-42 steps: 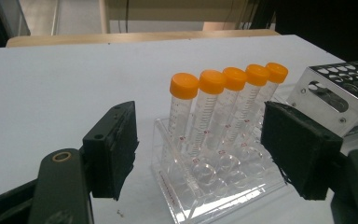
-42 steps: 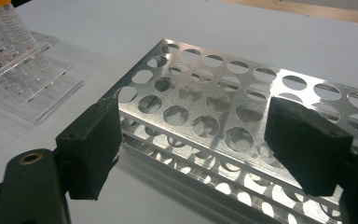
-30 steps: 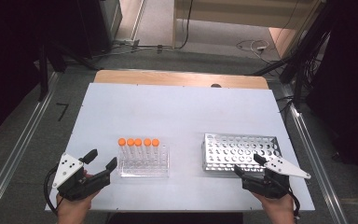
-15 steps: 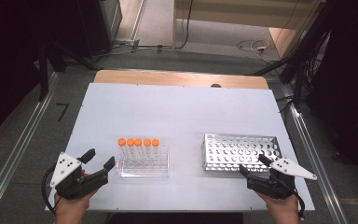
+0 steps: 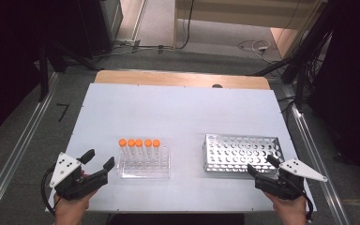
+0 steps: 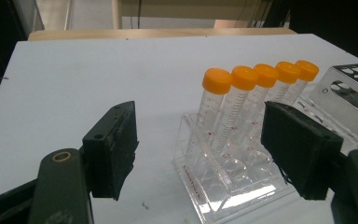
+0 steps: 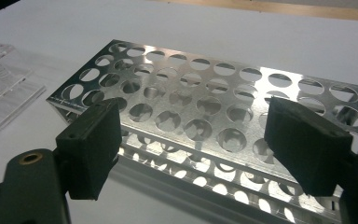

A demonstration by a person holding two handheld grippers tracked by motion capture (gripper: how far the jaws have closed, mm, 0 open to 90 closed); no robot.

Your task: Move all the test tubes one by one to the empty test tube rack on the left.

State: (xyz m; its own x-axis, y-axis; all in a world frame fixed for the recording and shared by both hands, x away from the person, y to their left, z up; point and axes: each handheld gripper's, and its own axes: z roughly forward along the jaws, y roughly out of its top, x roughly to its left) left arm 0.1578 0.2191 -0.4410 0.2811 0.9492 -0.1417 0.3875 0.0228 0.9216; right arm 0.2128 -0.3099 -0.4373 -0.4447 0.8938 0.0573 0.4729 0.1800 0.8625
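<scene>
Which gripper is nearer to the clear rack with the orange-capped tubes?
The left. The left gripper sits open just beside the clear rack, at its left end, not touching. The right gripper is far across, at the metal rack.

I see red print along the base edge of the clear acrylic tube rack (image 6: 223, 182), too small to read. The graduation marks on the orange-capped clear tubes (image 6: 214, 112) are likewise illegible to me.

Each tool (image 5: 98, 160) has matte black blocky jaws, a brass-ringed pivot, a grey three-cornered plate and a black cable
</scene>
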